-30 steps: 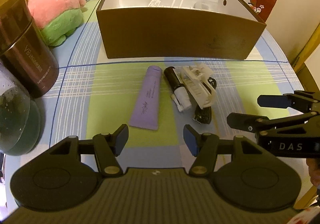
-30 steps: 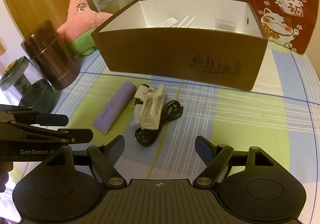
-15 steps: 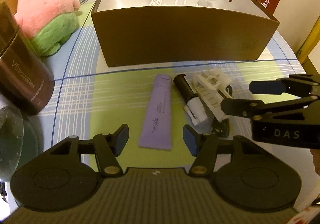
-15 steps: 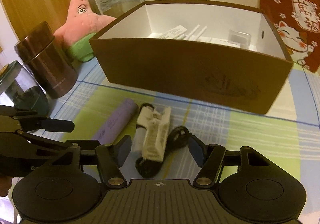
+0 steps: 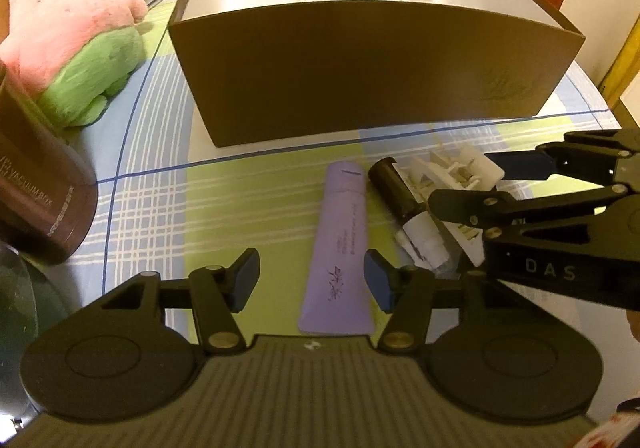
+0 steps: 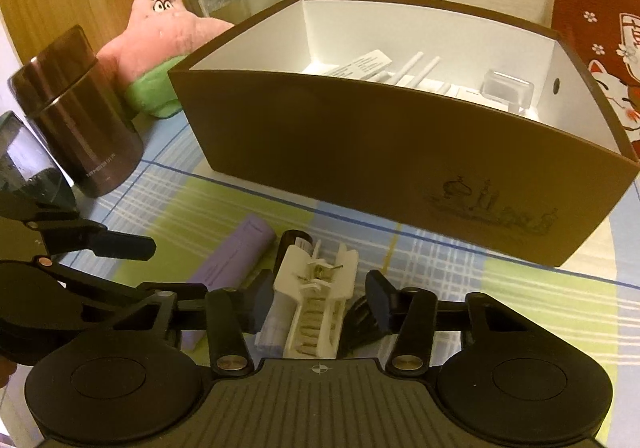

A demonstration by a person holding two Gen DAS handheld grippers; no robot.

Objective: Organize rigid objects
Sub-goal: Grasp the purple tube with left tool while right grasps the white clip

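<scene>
The lavender tube [image 5: 339, 252] lay flat on the checked tablecloth [image 5: 168, 203] in front of the brown box [image 5: 372, 67], its long axis running from you toward the box, the narrow cap end pointing at the box wall and the flat crimped end nearest you. You held the left gripper [image 5: 311, 280] low and level over that crimped end, its fingers spread wide on either side of the tube and touching nothing. Just right of the tube lay a small dark bottle [image 5: 396, 189] with a white end, roughly parallel to it, and against that a white plastic clip [image 6: 318, 296], also lengthwise toward the box, resting on a coiled black cable [image 6: 362, 322]. You had the right gripper [image 6: 318, 306] low with its fingers apart, straddling the clip without pressing it; from the left wrist view it reached in from the right, over the bottle and clip. The box stood open with small white items inside. To the left stood a dark vacuum canister [image 6: 80, 115] and a pink starfish plush [image 6: 168, 35].
</scene>
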